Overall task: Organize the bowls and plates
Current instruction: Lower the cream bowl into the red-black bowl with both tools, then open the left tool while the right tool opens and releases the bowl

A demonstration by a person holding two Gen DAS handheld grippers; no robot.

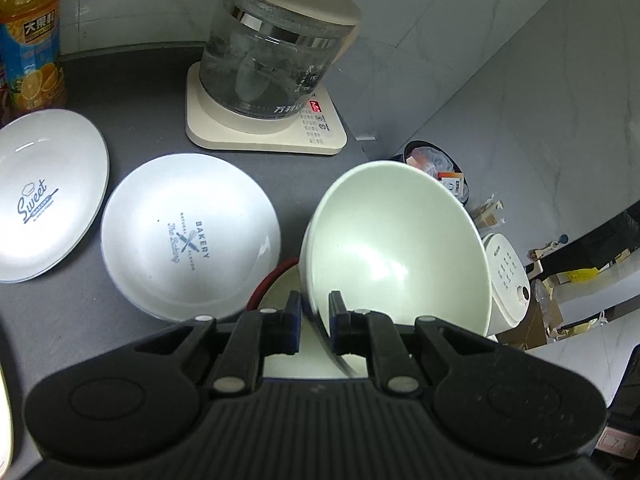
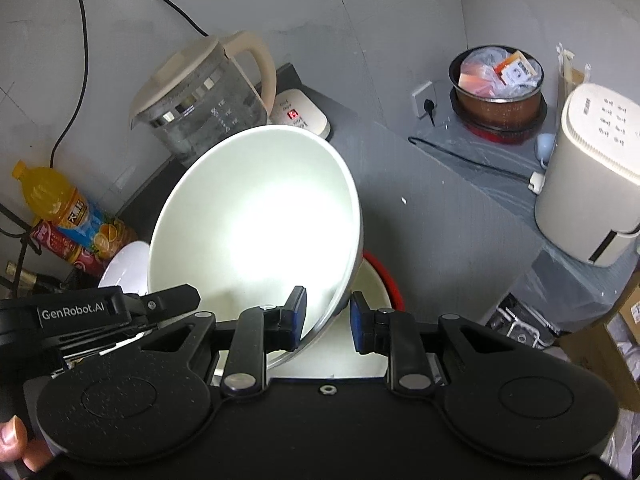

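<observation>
Surface: a dark grey countertop [image 1: 140,92] against pale grey walls, ending at a corner with floor clutter beyond. Standing on it are a glass kettle [image 1: 276,52] on a cream base, an orange juice bottle [image 1: 30,40], a flat plate marked "Sweet" [image 1: 44,196] and a deeper plate marked "Bakery" [image 1: 188,236], the two plates just beside each other.

Task item: a plain white bowl [image 1: 396,248], held off the counter and tipped steeply, its mouth turned toward the cameras and its rim standing near upright. Below it sits a red-rimmed dish [image 1: 276,280], partly hidden.

Left gripper [image 1: 315,322]: jaws nearly pressed together, pinching the bowl's lower rim, one pad inside the wall and one outside.

Right gripper [image 2: 328,318]: jaws a little wider, set astride the bowl's rim; the left pad lies against the inner wall, but contact of the right pad cannot be confirmed.

Differences between views: only the left wrist view shows the printed plates in full. Only the right wrist view shows the kettle's handle, the wall cables [image 2: 76,40], a wall socket [image 2: 426,100], a lower grey shelf [image 2: 460,184] carrying a cream appliance [image 2: 592,176] and a pot stuffed with packets [image 2: 496,92], the left tool's black body marked "GenRobot.AI" [image 2: 76,314], and a person's fingertips [image 2: 16,440] at the bottom left corner
</observation>
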